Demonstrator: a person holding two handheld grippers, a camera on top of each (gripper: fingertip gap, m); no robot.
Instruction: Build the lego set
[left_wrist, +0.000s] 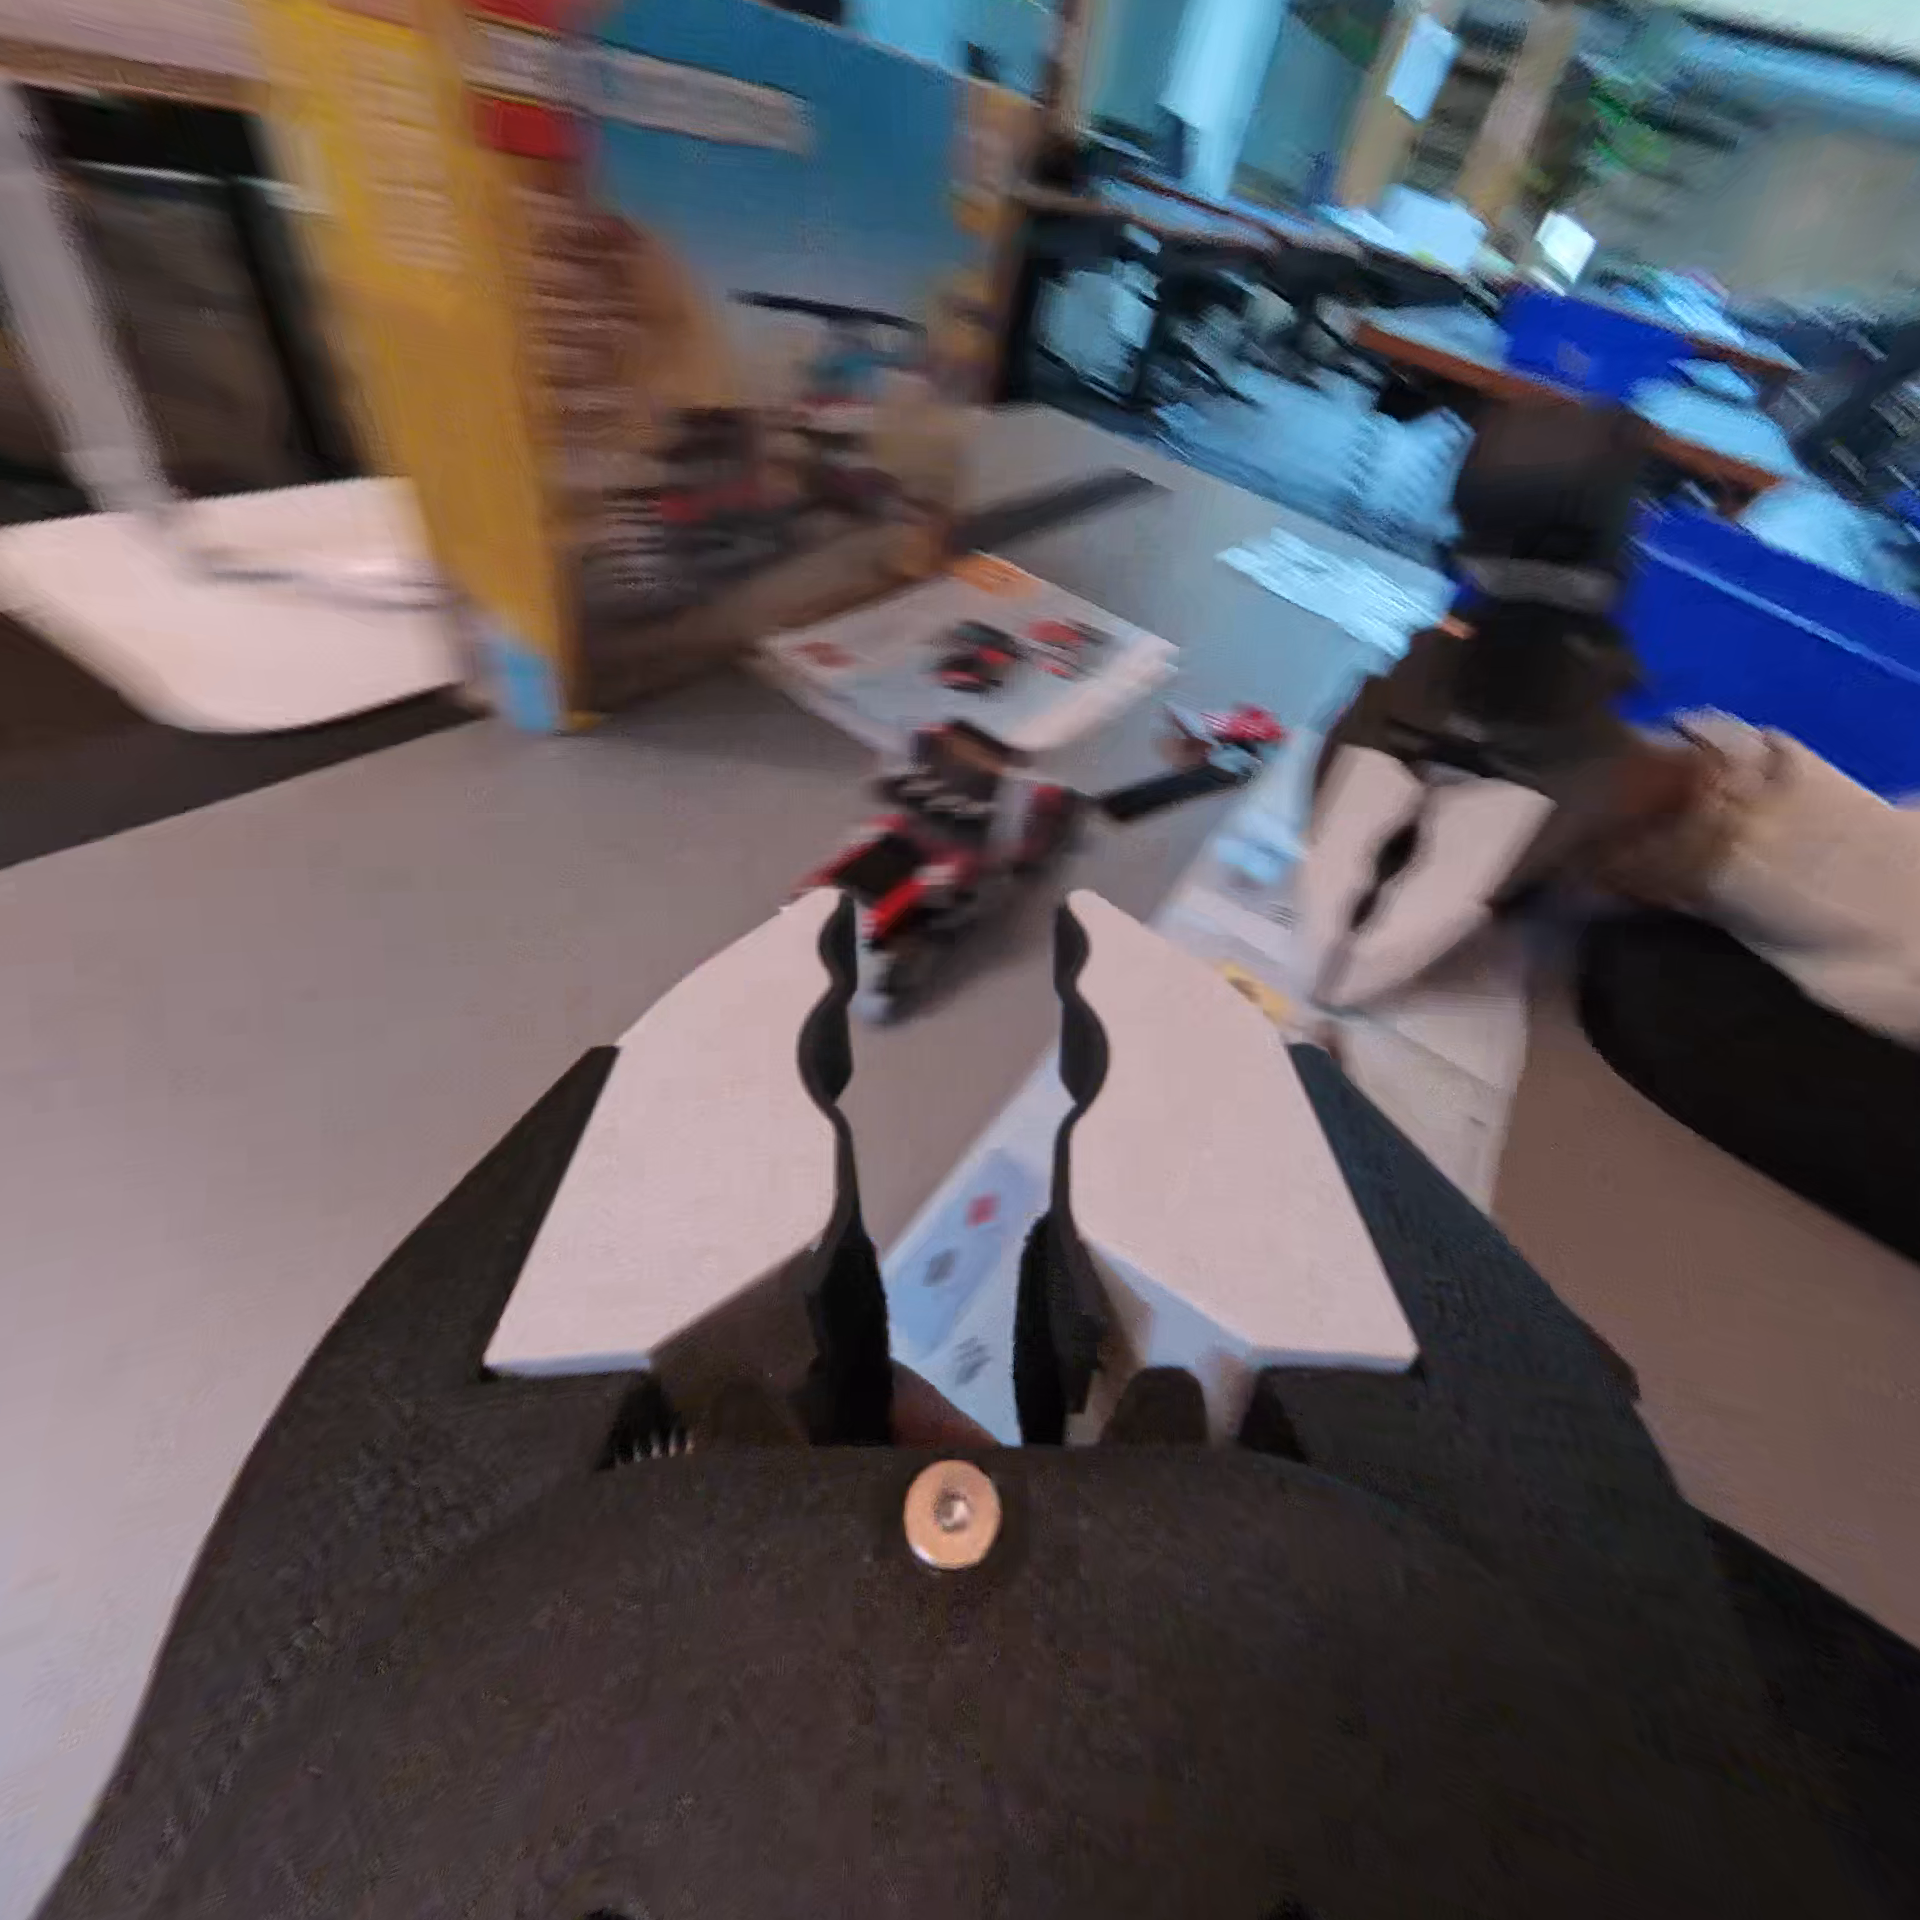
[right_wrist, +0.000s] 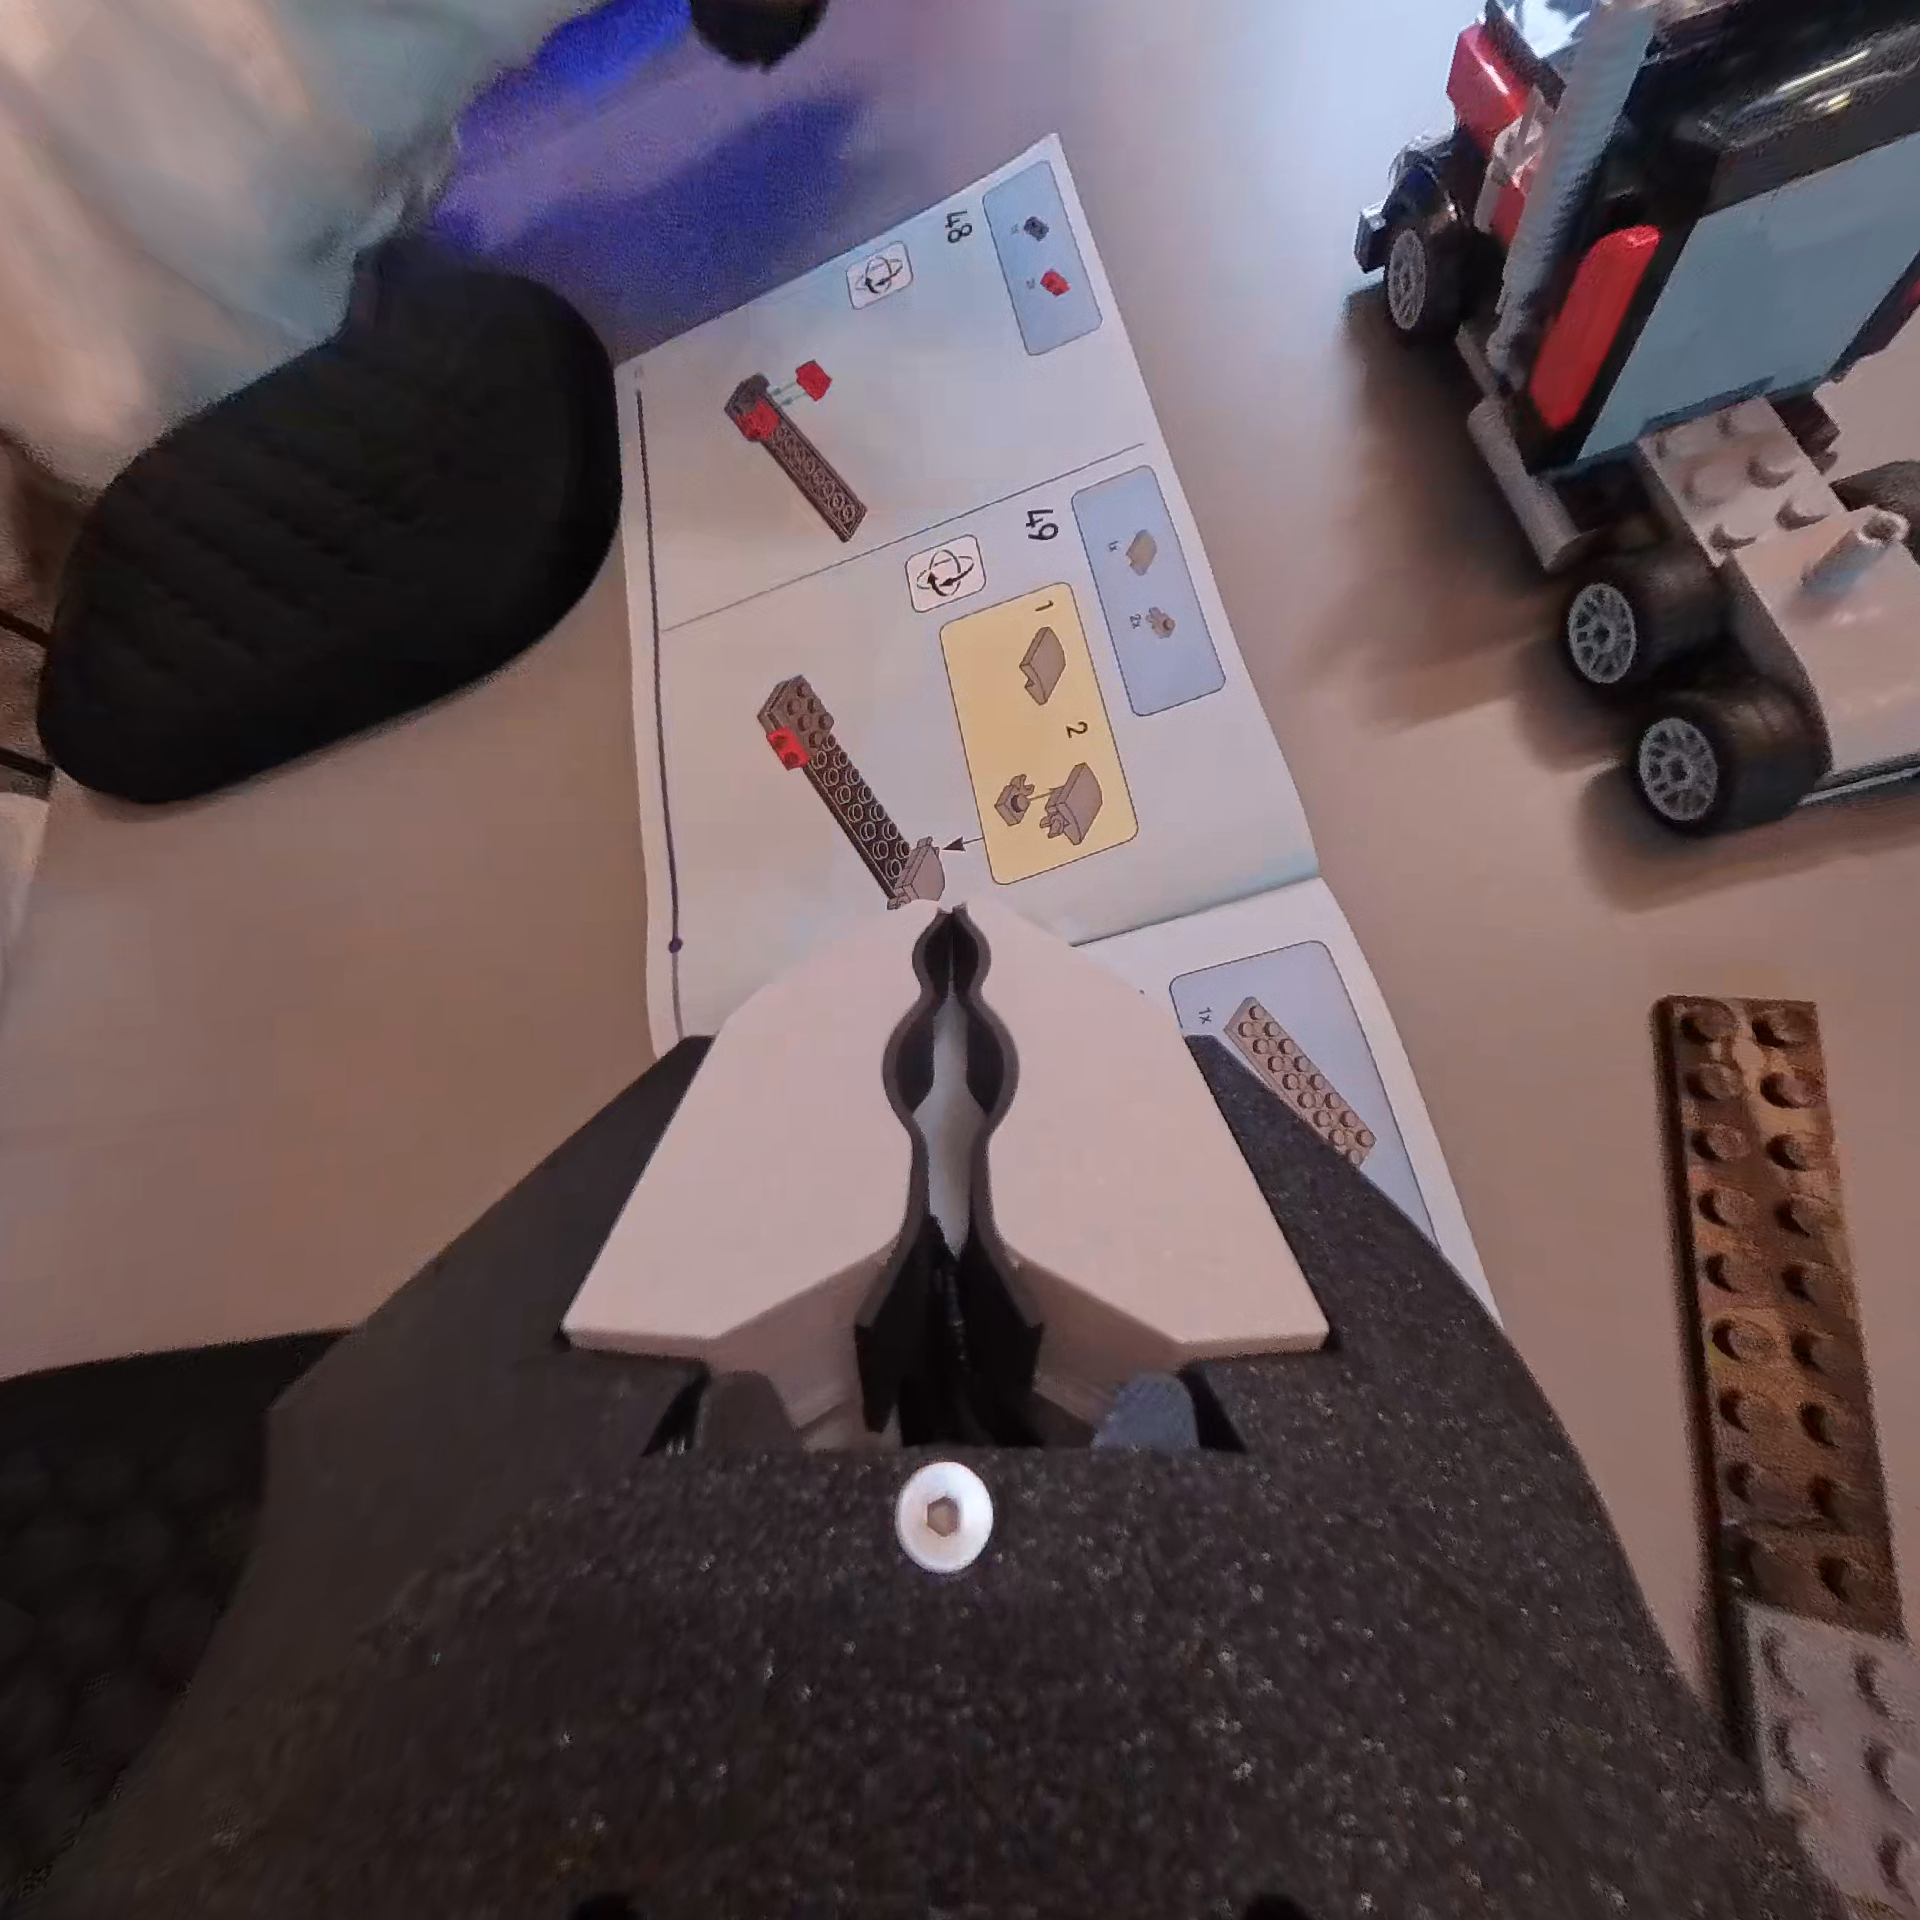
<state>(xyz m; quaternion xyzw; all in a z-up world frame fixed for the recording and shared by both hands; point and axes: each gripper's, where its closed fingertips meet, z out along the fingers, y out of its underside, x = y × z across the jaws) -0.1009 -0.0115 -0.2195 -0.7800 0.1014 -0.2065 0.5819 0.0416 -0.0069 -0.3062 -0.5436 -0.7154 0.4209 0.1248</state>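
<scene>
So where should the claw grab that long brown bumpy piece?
Pinch the long brown studded lego plate across its narrow width, on the two long side edges near the middle, coming from above. It lies flat on the table, studs up, so only its thin sides offer grip.

I see a smooth grey surface (left_wrist: 312, 987) under me. Far back are blurry desks (left_wrist: 1247, 239), blue bins (left_wrist: 1766, 623) and a bright wall (left_wrist: 1766, 62).

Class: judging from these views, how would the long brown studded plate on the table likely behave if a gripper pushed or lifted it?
The long brown studded plate lies flat, so a push would probably slide it, not roll or tip it. It looks thin and rigid, likely light and stiff when lifted. Its low edges may be hard to pinch.
</scene>
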